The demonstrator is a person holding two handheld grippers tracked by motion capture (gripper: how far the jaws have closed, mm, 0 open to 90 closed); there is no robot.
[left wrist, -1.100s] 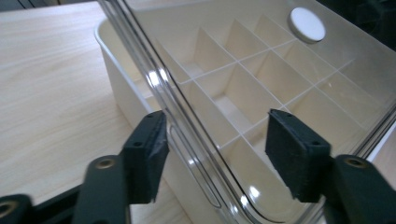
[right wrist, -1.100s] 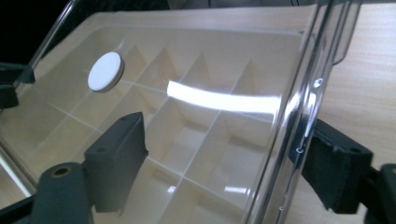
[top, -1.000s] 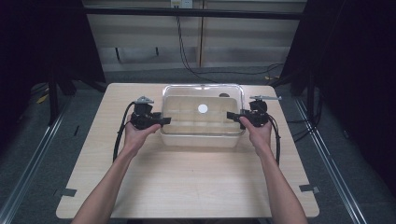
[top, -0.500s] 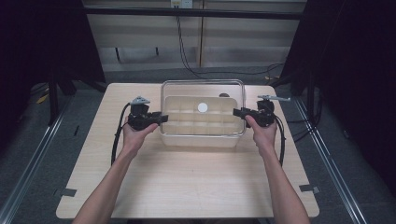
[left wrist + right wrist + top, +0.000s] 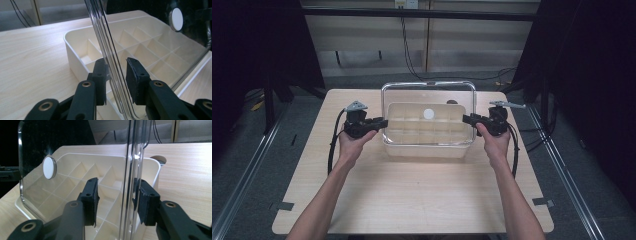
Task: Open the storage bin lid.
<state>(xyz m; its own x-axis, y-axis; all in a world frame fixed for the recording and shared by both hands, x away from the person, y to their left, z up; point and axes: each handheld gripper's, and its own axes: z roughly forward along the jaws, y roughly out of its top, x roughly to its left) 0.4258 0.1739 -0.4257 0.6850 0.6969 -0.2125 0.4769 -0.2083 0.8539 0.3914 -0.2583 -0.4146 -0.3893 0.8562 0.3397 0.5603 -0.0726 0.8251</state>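
I'm looking down on a cream divided tray [image 5: 427, 131] sitting toward the far middle of the light wooden table [image 5: 412, 200], its grid of small compartments all showing bare cream floors, nothing lying in any of them that I can see. Over it stands a clear plastic lid [image 5: 428, 90], raised so its far edge is up and its near edge sits low along the tray's near rim, with a white round disc [image 5: 428, 113] stuck on the clear panel. In my left gripper view the lid's [image 5: 105, 50] edge runs up between my two black jaws, and my left gripper [image 5: 381, 122] is parted, the pads [image 5: 132, 75] standing a little clear of the plastic on either side, gripping nothing; the disc [image 5: 177, 15] shows up high to the right and the tray [image 5: 75, 50] sits behind. My right gripper [image 5: 468, 119] is the same story: in its own view the lid's [image 5: 132, 157] edge stands between the open jaws, with a gap showing on the left pad's [image 5: 91, 195] side, the tray's [image 5: 75, 157] compartments and the disc [image 5: 49, 167] beyond. Compared with half a second ago, the lid now stands steeper and higher over the tray, and my hands have drawn slightly outward from its sides
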